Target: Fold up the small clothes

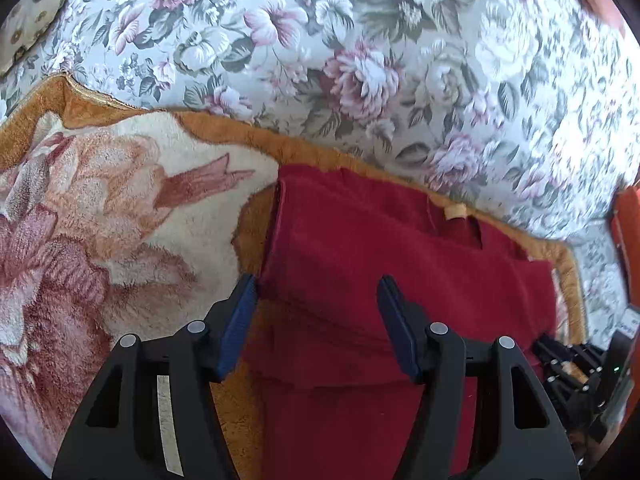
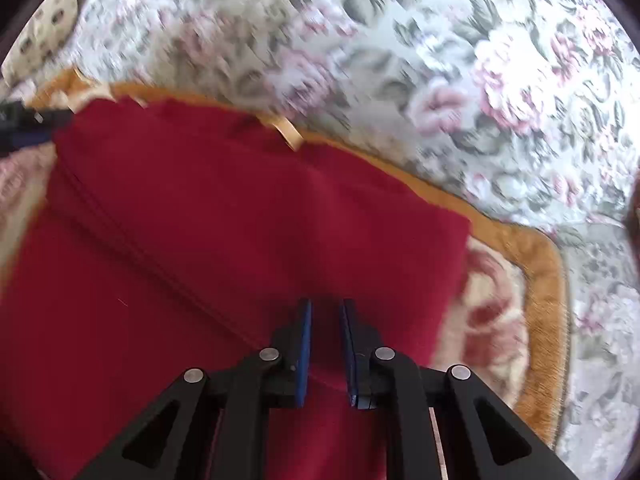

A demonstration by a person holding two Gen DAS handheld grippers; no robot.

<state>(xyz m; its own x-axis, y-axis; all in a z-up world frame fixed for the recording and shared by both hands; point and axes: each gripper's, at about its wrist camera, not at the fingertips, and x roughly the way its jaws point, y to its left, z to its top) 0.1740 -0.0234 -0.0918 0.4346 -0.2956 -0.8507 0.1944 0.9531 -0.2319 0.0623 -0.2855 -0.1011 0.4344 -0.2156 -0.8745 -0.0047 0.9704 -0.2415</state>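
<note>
A dark red garment lies partly folded on a plush orange-edged blanket. My left gripper is open, its blue pads spread over the garment's left edge, nothing between them. In the right wrist view the red garment fills the middle. My right gripper has its pads close together with a fold of the red cloth pinched between them. The left gripper shows at that view's far left, by the garment's corner.
A floral bedspread covers the surface beyond the blanket and shows in the right wrist view too. A patterned cushion lies at the far left. The right gripper's body and an orange object sit at the right edge.
</note>
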